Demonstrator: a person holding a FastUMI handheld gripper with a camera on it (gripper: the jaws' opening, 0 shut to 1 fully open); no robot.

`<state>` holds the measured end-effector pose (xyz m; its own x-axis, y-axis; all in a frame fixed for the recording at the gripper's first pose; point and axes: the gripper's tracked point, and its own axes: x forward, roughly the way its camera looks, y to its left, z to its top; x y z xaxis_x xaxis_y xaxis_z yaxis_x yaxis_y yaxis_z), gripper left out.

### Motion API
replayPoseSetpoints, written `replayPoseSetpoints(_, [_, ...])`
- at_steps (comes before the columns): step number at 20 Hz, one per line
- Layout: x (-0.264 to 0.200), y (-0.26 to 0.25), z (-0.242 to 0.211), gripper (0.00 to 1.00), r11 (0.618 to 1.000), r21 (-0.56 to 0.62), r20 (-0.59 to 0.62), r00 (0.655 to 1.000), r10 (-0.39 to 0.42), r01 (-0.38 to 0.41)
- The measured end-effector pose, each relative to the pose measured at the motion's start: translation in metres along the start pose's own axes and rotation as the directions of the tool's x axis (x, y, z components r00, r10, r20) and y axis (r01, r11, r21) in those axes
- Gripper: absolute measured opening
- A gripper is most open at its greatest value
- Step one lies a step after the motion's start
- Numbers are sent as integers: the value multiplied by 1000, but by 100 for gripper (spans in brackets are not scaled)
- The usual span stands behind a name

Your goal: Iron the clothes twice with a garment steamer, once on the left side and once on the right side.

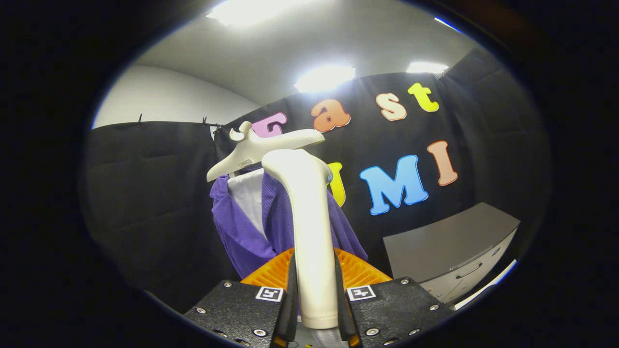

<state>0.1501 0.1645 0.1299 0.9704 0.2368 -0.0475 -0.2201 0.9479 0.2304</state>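
Observation:
A white garment steamer stands upright between my fingers, its handle running up from them and its head at the top. My gripper is shut on the handle, one finger pressing each side. Behind the steamer hangs a purple garment with a white panel showing at its open front. It hangs on a white hanger just beyond the steamer head. The steamer hides the middle of the garment, and the head sits near the collar.
A grey cabinet with drawer handles stands to the right of the garment, lower down. Black cloth walls close the booth behind and on both sides. Bright ceiling lights shine above.

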Motion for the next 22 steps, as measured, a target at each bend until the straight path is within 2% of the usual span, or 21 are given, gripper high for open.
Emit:
replayPoseSetpoints(4, [11, 15, 5, 33, 998, -46, 153, 987, -41, 49])
replayPoseSetpoints(11, [36, 19, -18, 34, 980, -88, 268, 952, -151, 181])
replayPoseSetpoints(14, [43, 25, -18, 34, 966, -150, 341, 928, -148, 209])
replayPoseSetpoints(20, [63, 28, -36, 34, 947, -208, 330, 929, -169, 246])
replayPoseSetpoints(22, [66, 34, -49, 34, 946, -219, 309, 937, -164, 238])
